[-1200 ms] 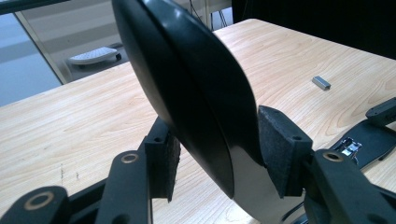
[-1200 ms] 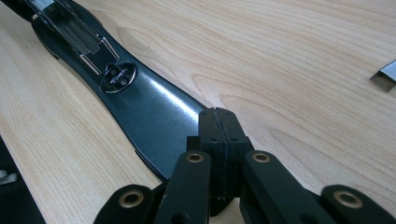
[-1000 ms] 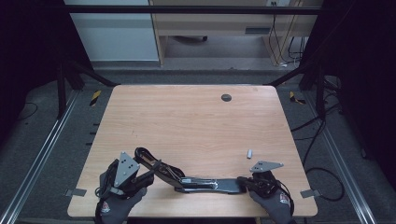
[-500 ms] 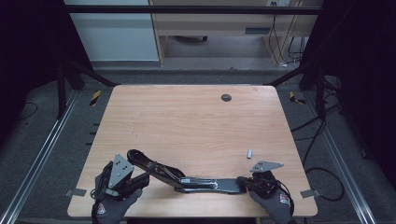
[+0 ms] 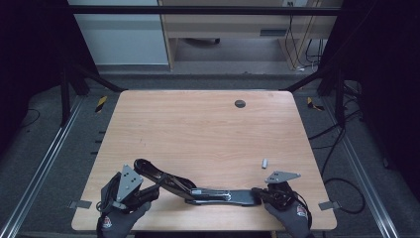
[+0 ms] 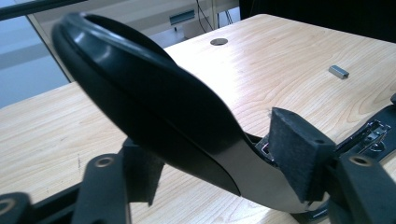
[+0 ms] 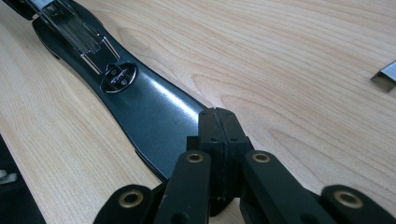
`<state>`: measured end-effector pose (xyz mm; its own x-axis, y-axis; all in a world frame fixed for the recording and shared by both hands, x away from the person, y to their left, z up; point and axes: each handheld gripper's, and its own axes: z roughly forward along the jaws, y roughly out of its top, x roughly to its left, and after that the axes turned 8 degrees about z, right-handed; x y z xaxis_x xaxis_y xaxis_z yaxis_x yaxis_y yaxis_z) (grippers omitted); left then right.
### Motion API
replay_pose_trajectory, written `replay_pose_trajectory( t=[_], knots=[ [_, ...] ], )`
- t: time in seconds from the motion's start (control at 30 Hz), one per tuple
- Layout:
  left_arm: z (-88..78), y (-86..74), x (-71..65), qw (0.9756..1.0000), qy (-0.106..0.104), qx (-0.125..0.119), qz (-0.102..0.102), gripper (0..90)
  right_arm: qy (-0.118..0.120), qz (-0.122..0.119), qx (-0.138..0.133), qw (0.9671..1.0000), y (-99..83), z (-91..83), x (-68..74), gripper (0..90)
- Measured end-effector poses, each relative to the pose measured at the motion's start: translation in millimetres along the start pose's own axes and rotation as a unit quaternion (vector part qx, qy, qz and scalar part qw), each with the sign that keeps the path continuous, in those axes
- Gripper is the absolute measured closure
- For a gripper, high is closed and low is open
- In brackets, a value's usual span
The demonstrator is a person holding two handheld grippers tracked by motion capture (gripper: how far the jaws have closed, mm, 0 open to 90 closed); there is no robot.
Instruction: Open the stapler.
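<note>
Leftward and nearer drew the left gripper [image 5: 130,184], its jaws just widening around the stapler's raised arm [image 6: 154,107] — the right gripper [image 7: 218,122] stayed clamped shut on the stapler base [image 7: 154,116].

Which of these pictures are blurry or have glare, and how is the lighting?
High view: dim, dark surroundings, the table evenly lit. Left gripper view: the stapler's black top arm sits very close and soft at its upper edge, with the far table sharper. Right gripper view: a bright sheen on the stapler's base, wood grain crisp.
</note>
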<state>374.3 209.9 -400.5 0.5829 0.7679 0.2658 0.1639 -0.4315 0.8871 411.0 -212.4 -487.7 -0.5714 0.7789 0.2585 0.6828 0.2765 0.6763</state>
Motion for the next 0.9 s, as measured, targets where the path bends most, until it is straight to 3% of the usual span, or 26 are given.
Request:
replay_pose_trajectory(
  t=[0.2,0.67,0.9],
  knots=[
    [-3.4,1.4,1.3,1.0000,-0.006,0.000,0.001,30.6,-0.003,-0.003,0.002,1.0000,0.2,-0.2,0.4,90.0],
    [-21.5,-4.4,6.5,0.9999,0.004,-0.008,-0.007,29.0,-0.005,-0.003,0.002,1.0000,0.1,-0.2,0.3,90.0],
    [-25.1,-17.5,7.4,0.9999,0.005,0.009,0.000,29.0,-0.002,-0.001,0.001,1.0000,0.1,-0.1,0.2,90.0]
  ],
)
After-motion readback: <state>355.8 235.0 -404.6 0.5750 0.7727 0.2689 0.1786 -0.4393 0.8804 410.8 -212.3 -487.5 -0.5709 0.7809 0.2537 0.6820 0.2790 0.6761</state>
